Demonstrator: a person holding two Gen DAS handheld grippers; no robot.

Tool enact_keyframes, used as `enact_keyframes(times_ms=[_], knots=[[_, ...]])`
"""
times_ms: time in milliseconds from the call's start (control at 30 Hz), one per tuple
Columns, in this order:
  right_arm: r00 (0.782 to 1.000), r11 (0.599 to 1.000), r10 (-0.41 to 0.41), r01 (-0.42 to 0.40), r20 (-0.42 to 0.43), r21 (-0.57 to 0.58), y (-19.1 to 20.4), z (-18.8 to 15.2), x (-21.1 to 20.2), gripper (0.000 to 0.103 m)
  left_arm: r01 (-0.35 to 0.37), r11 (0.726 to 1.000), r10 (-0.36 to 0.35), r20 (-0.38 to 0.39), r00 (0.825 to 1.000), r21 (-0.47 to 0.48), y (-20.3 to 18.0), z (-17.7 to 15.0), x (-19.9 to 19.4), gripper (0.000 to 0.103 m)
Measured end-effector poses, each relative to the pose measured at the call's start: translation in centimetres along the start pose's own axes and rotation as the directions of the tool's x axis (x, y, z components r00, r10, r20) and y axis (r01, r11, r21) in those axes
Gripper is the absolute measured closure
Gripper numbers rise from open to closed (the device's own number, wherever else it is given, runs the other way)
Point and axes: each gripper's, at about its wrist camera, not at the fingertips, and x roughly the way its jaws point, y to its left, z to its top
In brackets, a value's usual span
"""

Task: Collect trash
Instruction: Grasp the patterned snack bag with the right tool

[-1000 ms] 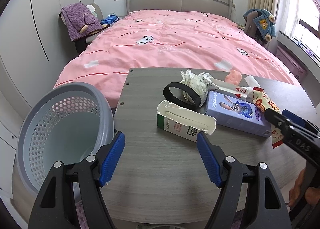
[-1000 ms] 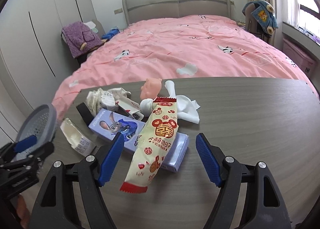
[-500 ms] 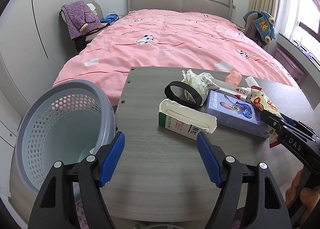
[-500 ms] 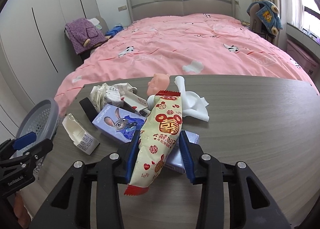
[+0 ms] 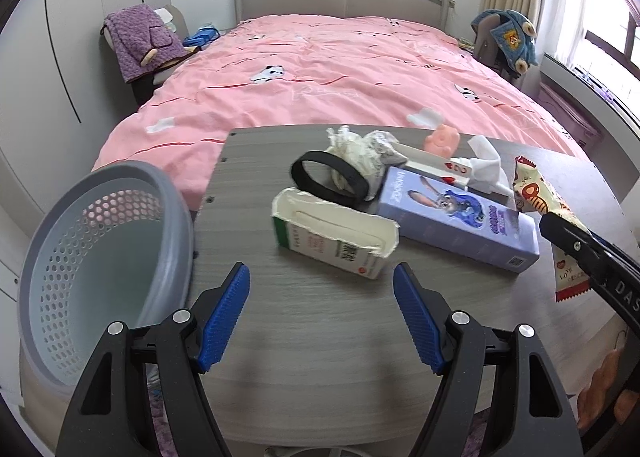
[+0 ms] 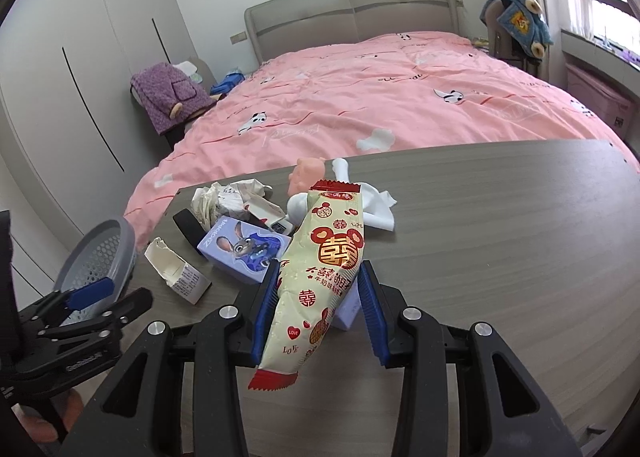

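My right gripper [image 6: 318, 273] is shut on a cream snack packet [image 6: 324, 269] with red ends. The packet stands tilted above a purple rabbit box [image 6: 244, 249], and its lower end hangs free. In the left wrist view the packet [image 5: 536, 197] shows at the far right. My left gripper [image 5: 320, 273] stands open over the table [image 5: 320, 337] with nothing between its fingers, just in front of a torn white carton [image 5: 332, 233]. A grey perforated basket [image 5: 100, 257] sits at the table's left edge, beside that gripper.
Behind the carton lie a black band [image 5: 328, 177], crumpled paper [image 5: 360, 149], a white tissue [image 5: 486, 165] and a small pink toy [image 5: 442, 139]. A bed with a pink cover [image 5: 340, 77] runs along the far side of the table. Bare tabletop [image 6: 500, 237] stretches to the right.
My right gripper has shut on the snack packet and raised it a little off the purple box. The left gripper has stayed open and almost still.
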Motion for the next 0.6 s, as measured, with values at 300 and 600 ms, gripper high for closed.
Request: enact_keyframes(times_ms=[300,600], knots=[[1.0,0.999,0.004,-0.004,0.002,0.037,-1.3,-0.3,-0.4,0.064,0.0,1.0,0.0,-0.02,1.0,0.007,-1.6,0.9,2.2,0.032],[1.0,0.999,0.0,0.0,-0.001,0.044,-1.5,-0.3,-0.5,0.065,-0.033,0.999,0.033,-0.033,0.999,-0.015,-0.1,1.0,2.8,0.032]])
